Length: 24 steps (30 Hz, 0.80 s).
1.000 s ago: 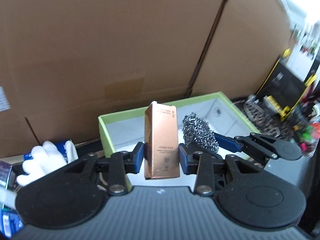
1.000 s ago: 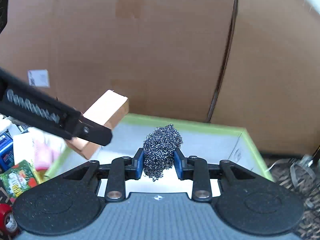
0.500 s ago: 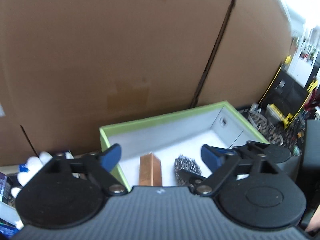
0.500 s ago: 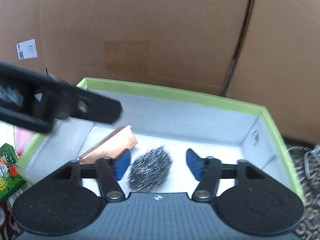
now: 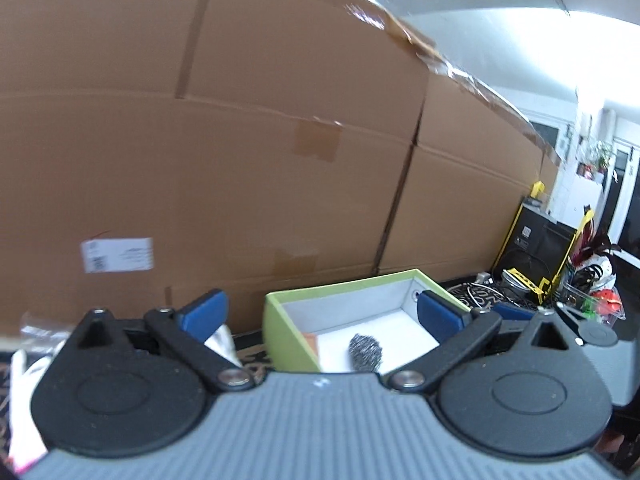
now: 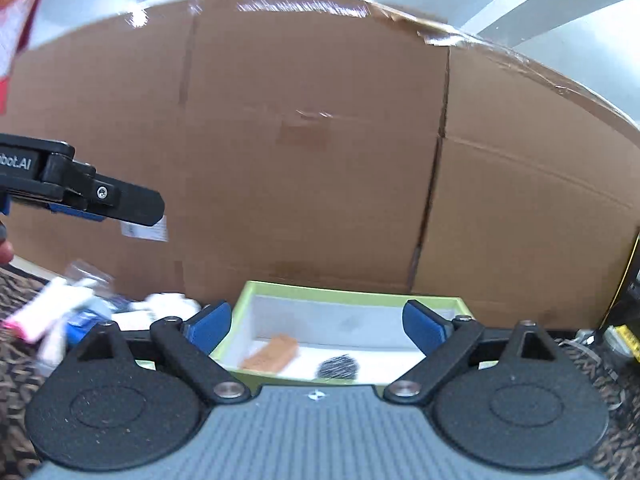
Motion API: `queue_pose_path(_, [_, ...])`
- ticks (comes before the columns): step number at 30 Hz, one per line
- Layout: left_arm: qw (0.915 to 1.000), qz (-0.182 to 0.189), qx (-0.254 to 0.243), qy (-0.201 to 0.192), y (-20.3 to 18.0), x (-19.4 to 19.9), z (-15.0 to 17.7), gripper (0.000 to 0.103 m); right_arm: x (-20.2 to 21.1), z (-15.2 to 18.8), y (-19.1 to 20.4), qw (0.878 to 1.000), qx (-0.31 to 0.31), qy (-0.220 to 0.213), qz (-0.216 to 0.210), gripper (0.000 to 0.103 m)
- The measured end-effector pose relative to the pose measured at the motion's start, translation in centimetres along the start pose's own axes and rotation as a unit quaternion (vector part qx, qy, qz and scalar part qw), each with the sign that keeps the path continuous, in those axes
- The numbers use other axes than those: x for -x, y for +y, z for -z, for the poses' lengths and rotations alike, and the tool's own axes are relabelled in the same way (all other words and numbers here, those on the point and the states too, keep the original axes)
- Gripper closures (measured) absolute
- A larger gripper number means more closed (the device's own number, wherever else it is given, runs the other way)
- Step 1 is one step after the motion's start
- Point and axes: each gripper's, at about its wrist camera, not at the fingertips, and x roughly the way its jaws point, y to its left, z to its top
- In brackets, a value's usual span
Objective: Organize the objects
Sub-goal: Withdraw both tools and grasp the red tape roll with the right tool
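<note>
A green box [image 6: 362, 294] with a white inside stands against the cardboard wall. In it lie a copper carton [image 6: 272, 353] on its side and a steel-wool scourer [image 6: 338, 366] to its right. In the left wrist view the green box [image 5: 286, 334] shows the scourer [image 5: 365, 351] and a sliver of the carton [image 5: 310, 342]. My left gripper [image 5: 322, 314] is pulled back above the box, its jaws opening wide with nothing between them. My right gripper [image 6: 316, 320] is also drawn back, its jaws opening and empty. The left gripper's finger [image 6: 120, 200] shows at the left of the right wrist view.
Large cardboard boxes [image 5: 240, 152] form the wall behind. Left of the green box lies a heap of packets and white items [image 6: 72, 312] on a patterned cloth. A black and yellow case [image 5: 532, 248] and clutter sit at the right.
Both grippers opened and let go: the carton and the scourer dropped into the green box. Both grippers then drew back and rose, so the box looks smaller and lower.
</note>
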Motion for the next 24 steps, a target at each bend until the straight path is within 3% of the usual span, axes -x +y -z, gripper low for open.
queue_pose_path(7, [0.9982, -0.059, -0.011, -0.007, 2.1, 5.8, 4.2, 0.000, 1.7, 3.8, 4.0, 0.999, -0.035, 0.010, -0.024, 0.006])
queue_pose_path(15, [0.9951, -0.084, 0.025, 0.045, 5.2, 6.2, 8.6, 0.000, 0.3, 8.1, 7.9, 0.994, -0.055, 0.069, -0.070, 0.008])
queue_pose_path(21, [0.9904, -0.104, 0.051, 0.076, 7.2, 4.9, 10.6, 0.000, -2.5, 9.3, 10.9, 0.989, -0.035, 0.114, -0.090, 0.029])
queue_pose_path(24, [0.9896, -0.107, 0.048, 0.084, 7.4, 4.0, 11.1, 0.000, -3.5, 9.4, 11.7, 0.987, -0.031, 0.126, -0.095, 0.046])
